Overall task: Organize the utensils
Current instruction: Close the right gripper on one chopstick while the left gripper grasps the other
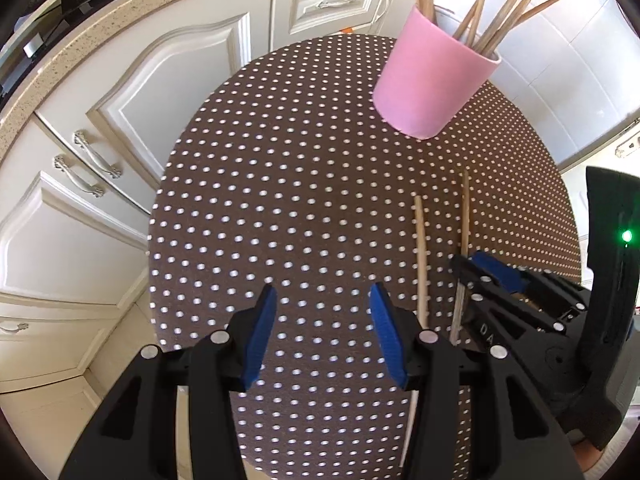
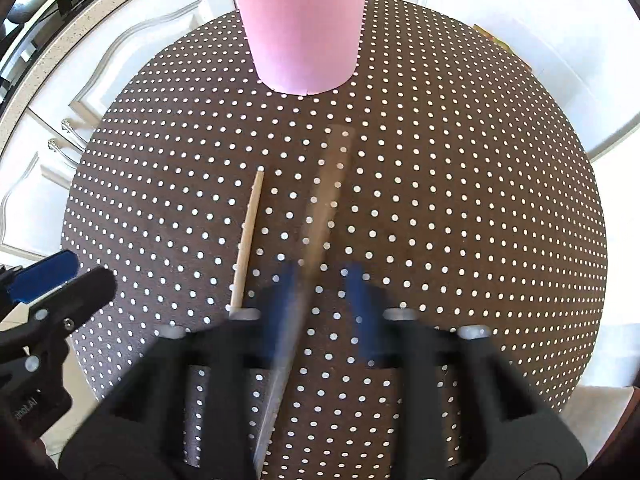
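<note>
1. Left tool: jaws wide, nothing between them, hovering over the dotted surface.
2. Right tool: in the left view its jaws look pinched on a chopstick. Right view is motion-blurred, with the stick running up between the blue pads, so contact isn't fully clear.
3. Second chopstick: flat on the surface just left of the right tool, roughly parallel to the first, apart from it.
4. Pink cup: upright at the far side of the surface, well apart from both tools, holding a bundle of sticks that lean out of its rim.
5. White cabinets behind and to the left.
</note>
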`<state>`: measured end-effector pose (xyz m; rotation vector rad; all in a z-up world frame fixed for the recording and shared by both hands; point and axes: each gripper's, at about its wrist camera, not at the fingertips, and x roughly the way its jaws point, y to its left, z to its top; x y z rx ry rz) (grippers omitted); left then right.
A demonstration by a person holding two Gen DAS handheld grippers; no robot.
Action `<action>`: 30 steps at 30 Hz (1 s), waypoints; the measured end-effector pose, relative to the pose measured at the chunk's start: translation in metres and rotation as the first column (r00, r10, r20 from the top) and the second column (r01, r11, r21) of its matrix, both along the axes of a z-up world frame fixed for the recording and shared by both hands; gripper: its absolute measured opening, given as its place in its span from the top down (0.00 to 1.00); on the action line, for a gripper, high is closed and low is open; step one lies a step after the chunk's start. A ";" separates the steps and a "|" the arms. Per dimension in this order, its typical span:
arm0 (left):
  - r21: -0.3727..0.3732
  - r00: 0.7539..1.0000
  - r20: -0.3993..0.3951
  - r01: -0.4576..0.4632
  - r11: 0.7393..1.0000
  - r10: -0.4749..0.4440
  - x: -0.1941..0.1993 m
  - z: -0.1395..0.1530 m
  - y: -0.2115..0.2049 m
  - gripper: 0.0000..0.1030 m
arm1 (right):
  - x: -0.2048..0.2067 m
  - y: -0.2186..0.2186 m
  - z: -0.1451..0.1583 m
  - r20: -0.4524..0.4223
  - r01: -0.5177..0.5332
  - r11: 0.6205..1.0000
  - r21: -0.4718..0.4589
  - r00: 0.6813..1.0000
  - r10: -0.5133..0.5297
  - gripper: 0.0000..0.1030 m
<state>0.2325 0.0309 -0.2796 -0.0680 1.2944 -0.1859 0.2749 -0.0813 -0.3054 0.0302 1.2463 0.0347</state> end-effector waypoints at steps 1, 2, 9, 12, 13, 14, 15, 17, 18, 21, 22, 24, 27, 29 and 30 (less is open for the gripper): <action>-0.002 1.000 -0.007 0.004 1.000 -0.004 0.001 -0.001 -0.003 0.53 | 0.000 -0.005 0.000 0.003 0.006 1.000 0.030 1.000 -0.006 0.88; -0.004 1.000 -0.017 0.010 1.000 -0.010 0.002 -0.002 -0.006 0.53 | -0.004 -0.016 0.004 0.004 0.014 0.997 0.071 1.000 -0.014 0.89; -0.033 0.993 -0.069 0.090 0.995 -0.092 0.005 -0.013 -0.040 0.53 | -0.018 -0.064 0.004 -0.025 0.103 0.972 0.209 0.995 -0.100 0.93; -0.026 0.990 -0.090 0.106 0.994 -0.108 0.008 -0.019 -0.057 0.53 | -0.021 -0.075 0.007 -0.037 0.127 0.967 0.221 0.992 -0.122 0.93; -0.015 0.988 -0.105 0.108 0.994 -0.109 0.010 -0.024 -0.063 0.53 | -0.024 -0.082 0.008 -0.040 0.132 0.965 0.227 0.991 -0.126 0.93; -0.004 0.986 -0.121 0.113 0.994 -0.113 0.011 -0.029 -0.069 0.53 | -0.027 -0.090 0.009 -0.043 0.135 0.963 0.233 0.991 -0.129 0.93; 0.005 0.986 -0.125 0.114 0.993 -0.113 0.012 -0.032 -0.073 0.53 | -0.028 -0.093 0.011 -0.044 0.137 0.963 0.233 0.990 -0.130 0.93; 0.039 0.990 -0.096 0.111 0.993 -0.107 0.014 -0.033 -0.083 0.53 | -0.030 -0.100 0.013 -0.045 0.136 0.963 0.234 0.991 -0.129 0.93; 0.057 0.989 -0.097 0.117 0.991 -0.111 0.015 -0.034 -0.088 0.53 | -0.031 -0.102 0.014 -0.047 0.138 0.962 0.236 0.990 -0.131 0.93; 0.141 0.992 -0.076 0.109 0.984 -0.099 0.018 -0.034 -0.099 0.93 | -0.041 -0.126 0.014 -0.045 0.140 0.958 0.249 0.990 -0.133 0.93; 0.162 0.993 -0.076 0.104 0.981 -0.092 0.020 -0.035 -0.100 0.93 | -0.042 -0.137 0.018 -0.040 0.137 0.958 0.251 0.991 -0.131 0.93; 0.124 0.992 -0.092 0.096 0.988 -0.084 0.025 -0.034 -0.098 0.94 | -0.041 -0.138 0.024 -0.027 0.131 0.958 0.256 0.991 -0.128 0.93; 0.078 0.993 -0.103 0.059 0.995 -0.050 0.032 -0.029 -0.082 0.94 | -0.036 -0.141 0.037 -0.001 0.117 0.959 0.259 0.993 -0.121 0.93; 0.059 0.993 -0.117 0.021 0.998 -0.014 0.036 -0.026 -0.076 0.94 | -0.033 -0.147 0.050 0.023 0.109 0.958 0.266 0.993 -0.119 0.93; 0.051 0.994 -0.110 0.008 0.999 -0.003 0.037 -0.022 -0.073 0.94 | -0.034 -0.150 0.057 0.034 0.105 0.957 0.271 0.992 -0.119 0.93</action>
